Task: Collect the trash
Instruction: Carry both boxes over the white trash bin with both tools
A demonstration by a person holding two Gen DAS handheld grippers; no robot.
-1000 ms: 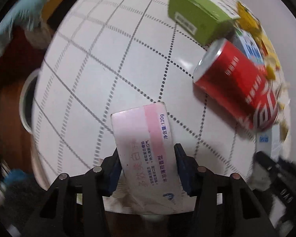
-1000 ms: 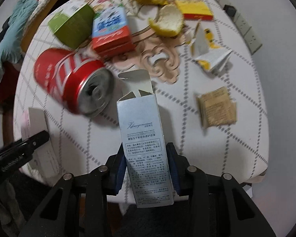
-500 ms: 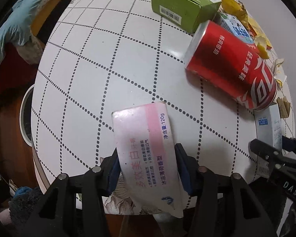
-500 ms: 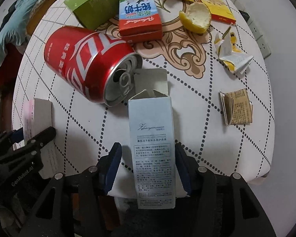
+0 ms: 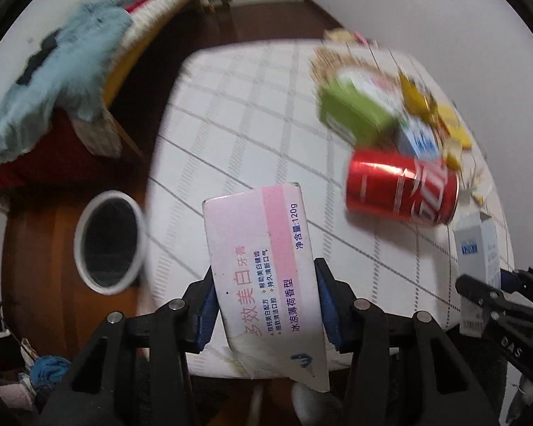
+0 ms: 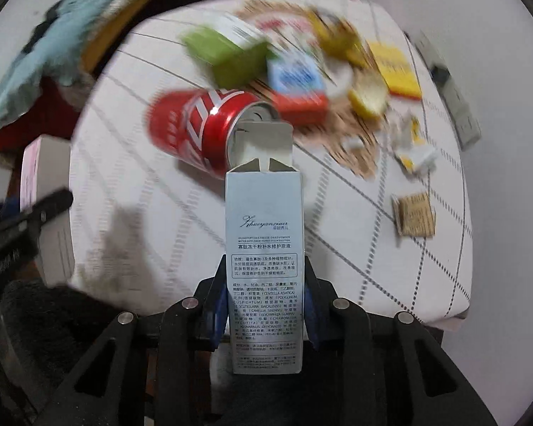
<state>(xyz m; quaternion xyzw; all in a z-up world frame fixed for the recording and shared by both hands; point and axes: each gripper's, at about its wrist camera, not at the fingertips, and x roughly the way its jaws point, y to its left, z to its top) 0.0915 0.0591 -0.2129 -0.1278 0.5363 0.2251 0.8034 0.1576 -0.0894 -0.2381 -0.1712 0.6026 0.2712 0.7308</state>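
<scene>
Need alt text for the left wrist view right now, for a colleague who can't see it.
The left gripper holds a pink toothpaste box above the table's near edge. A red can lies on the table to the right; a white-rimmed bin stands left.

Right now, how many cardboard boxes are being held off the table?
2: the pink toothpaste box in the left gripper, and the silver skincare box in the right gripper. Other boxes lie on the table.
</scene>
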